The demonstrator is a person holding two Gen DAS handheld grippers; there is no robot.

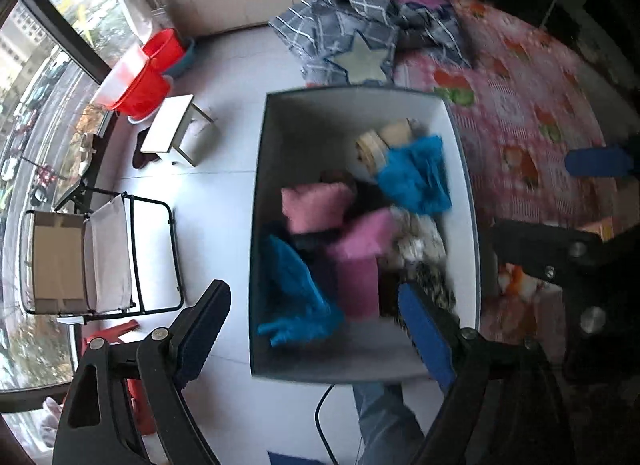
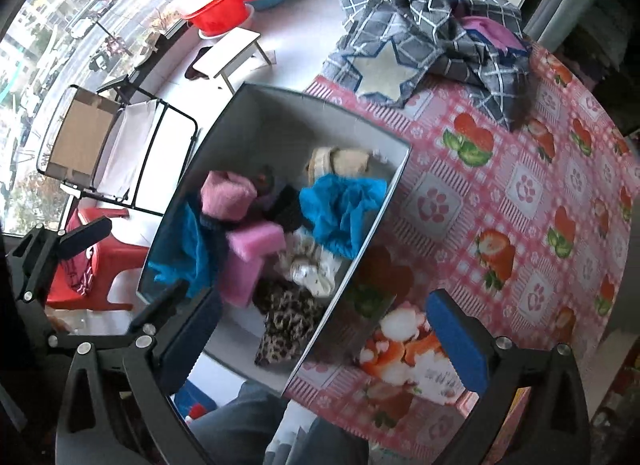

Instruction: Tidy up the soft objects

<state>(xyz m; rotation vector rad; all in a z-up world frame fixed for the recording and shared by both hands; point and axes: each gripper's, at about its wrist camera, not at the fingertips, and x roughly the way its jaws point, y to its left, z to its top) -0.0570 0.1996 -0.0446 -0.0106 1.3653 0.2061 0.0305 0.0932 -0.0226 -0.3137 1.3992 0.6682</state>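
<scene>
Pink cloth (image 1: pixel 316 207) below left gripper (image 1: pixel 316 329)

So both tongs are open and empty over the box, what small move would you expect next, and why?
Probably the right tongs swing toward the grey checked cloth heaped at the far end of the table. It looks like the only soft thing outside the grey box, which already holds the folded pink, blue and leopard pieces. The left tongs hang empty over the box.

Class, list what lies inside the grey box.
Inside the grey box: blue cloths, pink pieces, a leopard-print cloth, a beige item, pale patterned fabric. Anything beneath is covered.
</scene>
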